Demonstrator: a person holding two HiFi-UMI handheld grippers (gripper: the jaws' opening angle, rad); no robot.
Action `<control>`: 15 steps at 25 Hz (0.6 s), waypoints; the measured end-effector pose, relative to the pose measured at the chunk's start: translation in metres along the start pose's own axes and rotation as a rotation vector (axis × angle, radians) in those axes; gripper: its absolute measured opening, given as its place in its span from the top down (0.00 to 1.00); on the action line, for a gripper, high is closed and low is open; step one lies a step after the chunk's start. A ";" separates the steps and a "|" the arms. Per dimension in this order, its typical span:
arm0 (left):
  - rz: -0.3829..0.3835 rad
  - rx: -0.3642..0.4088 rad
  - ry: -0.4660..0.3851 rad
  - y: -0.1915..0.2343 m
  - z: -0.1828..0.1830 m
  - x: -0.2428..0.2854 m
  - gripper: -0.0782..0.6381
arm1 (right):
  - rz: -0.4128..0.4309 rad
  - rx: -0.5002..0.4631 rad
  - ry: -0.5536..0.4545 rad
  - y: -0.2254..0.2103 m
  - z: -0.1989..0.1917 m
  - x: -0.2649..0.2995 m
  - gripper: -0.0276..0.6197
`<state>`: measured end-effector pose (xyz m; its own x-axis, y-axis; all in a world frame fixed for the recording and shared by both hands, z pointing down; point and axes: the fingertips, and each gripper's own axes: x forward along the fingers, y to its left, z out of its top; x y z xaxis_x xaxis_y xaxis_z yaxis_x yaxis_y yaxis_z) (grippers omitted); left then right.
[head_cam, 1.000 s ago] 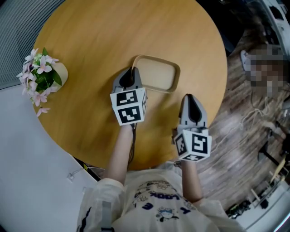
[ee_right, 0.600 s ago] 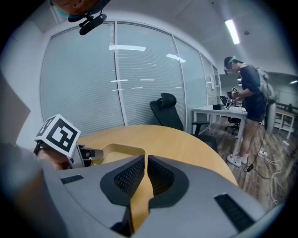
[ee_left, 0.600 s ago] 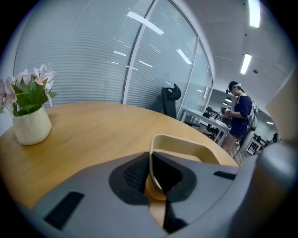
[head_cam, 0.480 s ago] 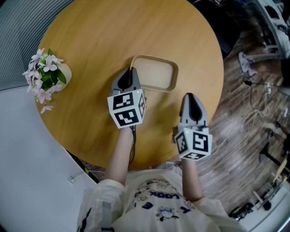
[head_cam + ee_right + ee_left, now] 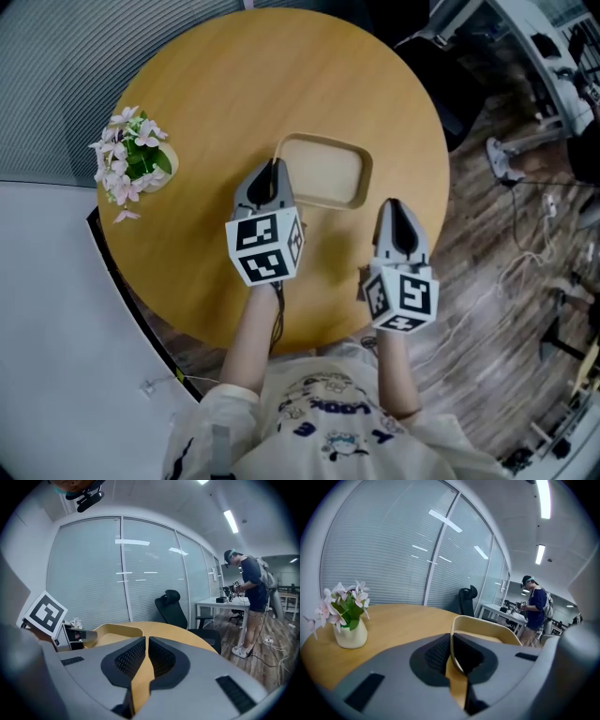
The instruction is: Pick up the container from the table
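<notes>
Left gripper view: container [image 5: 487,623] rim pinched between fingers [image 5: 434,653].

The container [image 5: 328,173] is pale beige, the table [image 5: 244,84] honey-brown wood, the flowers [image 5: 127,152] pink-white, their vase [image 5: 161,174] cream.

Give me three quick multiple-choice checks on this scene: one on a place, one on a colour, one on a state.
1. Where does the flower vase stand on the table?
A) near its left edge
B) inside the container
C) at its middle

2. What colour is the container?
A) blue
B) beige
C) black

3. How do the left gripper jaws stand?
A) wide apart, empty
B) shut on the flower vase
C) shut on the container's rim

Answers: 1 A, the head view shows it by the left rim; 2 B, pale beige in every view; 3 C, the left gripper view shows the rim between the jaws.
</notes>
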<state>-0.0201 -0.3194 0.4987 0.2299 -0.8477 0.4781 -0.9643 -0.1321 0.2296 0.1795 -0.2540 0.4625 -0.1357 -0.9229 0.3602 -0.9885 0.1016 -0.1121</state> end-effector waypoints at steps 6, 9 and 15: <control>0.018 0.000 -0.085 0.005 0.035 -0.045 0.87 | 0.015 -0.013 -0.083 0.017 0.037 -0.016 0.92; 0.032 -0.011 -0.127 0.008 0.051 -0.067 0.87 | 0.034 -0.022 -0.126 0.025 0.058 -0.023 0.92; 0.060 -0.021 -0.199 0.011 0.077 -0.110 0.87 | 0.065 -0.042 -0.200 0.042 0.094 -0.042 0.92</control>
<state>-0.0656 -0.2673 0.3836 0.1397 -0.9387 0.3151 -0.9720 -0.0693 0.2244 0.1494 -0.2458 0.3559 -0.1874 -0.9689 0.1617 -0.9806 0.1748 -0.0888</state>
